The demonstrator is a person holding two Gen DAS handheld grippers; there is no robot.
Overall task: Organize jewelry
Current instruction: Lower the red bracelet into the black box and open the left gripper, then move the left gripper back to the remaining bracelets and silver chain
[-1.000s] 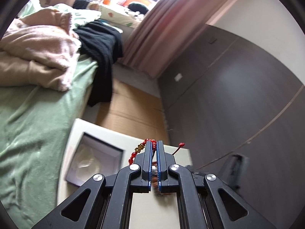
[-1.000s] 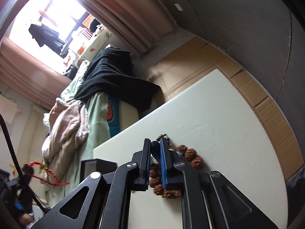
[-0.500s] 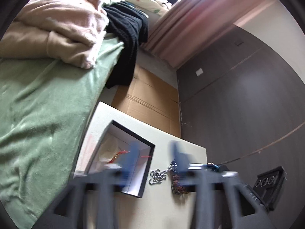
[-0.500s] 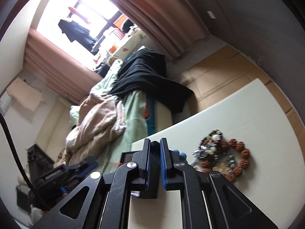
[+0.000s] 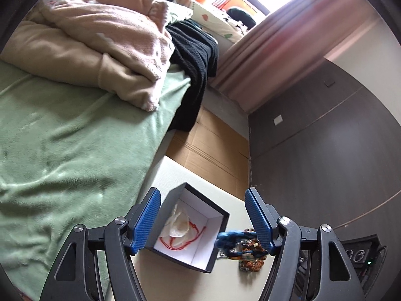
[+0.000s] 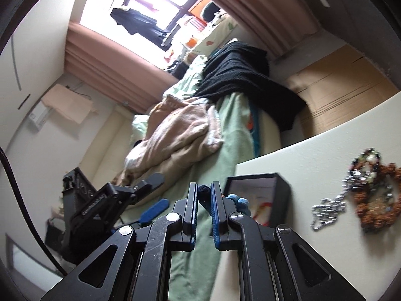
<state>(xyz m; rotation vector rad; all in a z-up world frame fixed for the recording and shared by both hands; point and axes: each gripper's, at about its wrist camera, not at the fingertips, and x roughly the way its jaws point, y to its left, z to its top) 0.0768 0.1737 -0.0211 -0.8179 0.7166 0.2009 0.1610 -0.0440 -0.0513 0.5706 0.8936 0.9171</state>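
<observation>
A black jewelry box (image 5: pixel 190 228) with a white inside stands open on the white table (image 5: pixel 175 173). A red bead bracelet (image 5: pixel 190 235) lies in it on a white pouch. My left gripper (image 5: pixel 203 215) is open and empty above the box. My right gripper (image 6: pixel 204 200) is shut on a blue bead bracelet (image 6: pixel 238 200), held beside the box (image 6: pixel 258 195); it shows in the left wrist view (image 5: pixel 229 238) too. A brown bead bracelet (image 6: pixel 376 200), a dark bead bracelet (image 6: pixel 366 160) and a silver chain (image 6: pixel 328 210) lie on the table to the right.
A bed with a green sheet (image 5: pixel 62 150), pink blankets (image 5: pixel 100 37) and a black garment (image 5: pixel 193 57) runs along the table's left. Cardboard (image 5: pixel 213 145) covers the floor beyond. A dark wardrobe (image 5: pixel 325 150) stands on the right.
My left gripper opened and dropped the red bracelet into the box. My right gripper lifted the blue bracelet off the pile and moved left toward the box.
</observation>
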